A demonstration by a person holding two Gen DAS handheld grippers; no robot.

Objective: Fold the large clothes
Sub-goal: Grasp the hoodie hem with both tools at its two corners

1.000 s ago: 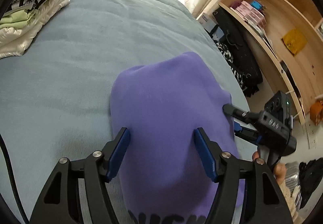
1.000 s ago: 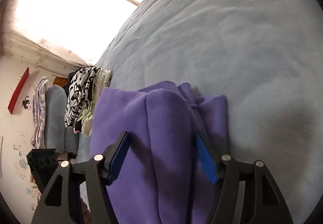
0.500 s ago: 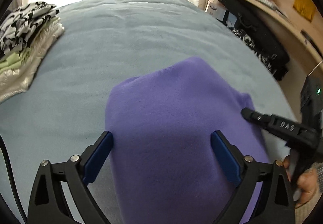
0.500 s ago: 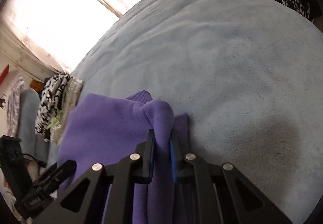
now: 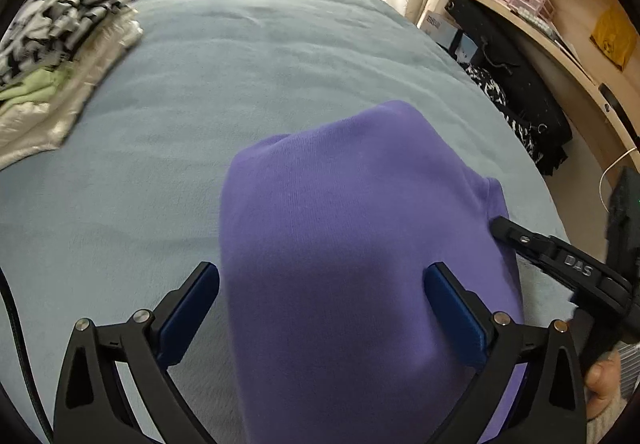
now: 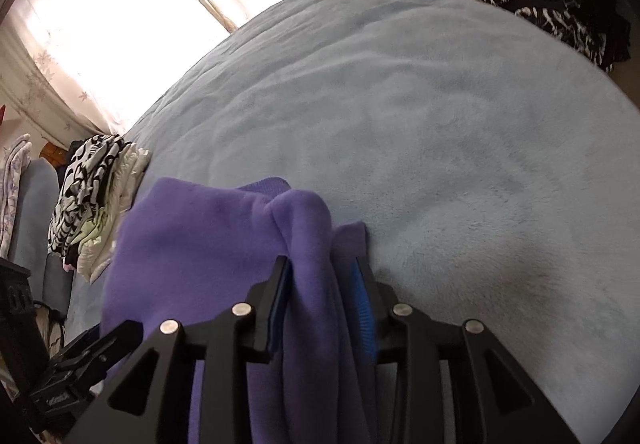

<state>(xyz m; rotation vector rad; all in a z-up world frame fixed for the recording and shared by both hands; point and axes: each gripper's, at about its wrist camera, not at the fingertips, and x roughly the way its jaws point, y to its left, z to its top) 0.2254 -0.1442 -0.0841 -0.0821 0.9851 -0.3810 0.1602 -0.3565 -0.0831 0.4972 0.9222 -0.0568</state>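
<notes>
Fleece, thick and soft, is what the purple garment [image 6: 208,244] looks like: I judge it light, limp, bulky at the folds and not slippery, so it is best taken at a doubled edge or corner rather than mid-panel. Nearest, the right claw [image 6: 322,284] has a bunched ridge of it between its jaws, which are opening; the pads seem barely to press the cloth. The left claw [image 5: 320,308] stands wide and released, straddling the garment's near end without pinching it. Beyond both, the garment lies folded on the pale blue bed [image 5: 240,84]. Farther off, a stack of folded clothes [image 5: 60,56] sits near the bed's edge.
</notes>
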